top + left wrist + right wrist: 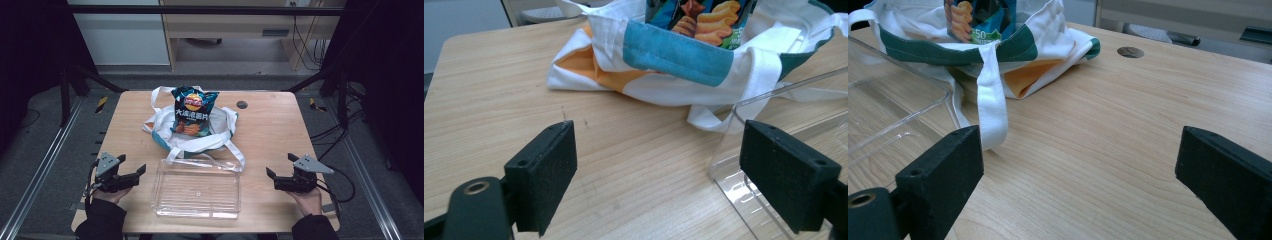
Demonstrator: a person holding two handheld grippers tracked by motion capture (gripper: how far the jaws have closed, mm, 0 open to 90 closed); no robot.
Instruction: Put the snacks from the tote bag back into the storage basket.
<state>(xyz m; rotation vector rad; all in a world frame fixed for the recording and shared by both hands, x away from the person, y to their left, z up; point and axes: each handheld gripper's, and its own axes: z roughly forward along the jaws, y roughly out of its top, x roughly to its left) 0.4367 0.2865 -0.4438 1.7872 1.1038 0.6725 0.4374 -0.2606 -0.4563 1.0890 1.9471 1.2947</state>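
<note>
On the light wooden table (270, 130) there is one white cloth tote bag with teal and orange patches (165, 131) at centre, one dark blue crisp packet (192, 111) in it, one clear plastic rectangular tray (197, 189) at lower centre, and two black handheld grippers, lower left (134, 170) and lower right (280, 166).

Left tool (134, 170) and right tool (281, 171) low, jaws apart, seemingly empty

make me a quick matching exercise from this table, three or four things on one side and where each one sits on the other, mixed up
Things:
1. crisp bag
2. clear tray
3. left gripper
4. right gripper

Places:
A. left of the tray, jaws open
B. standing in the cloth bag
C. right of the tray, jaws open
D. near edge of the table, between the grippers

Pairs: 1-B, 2-D, 3-A, 4-C
</note>
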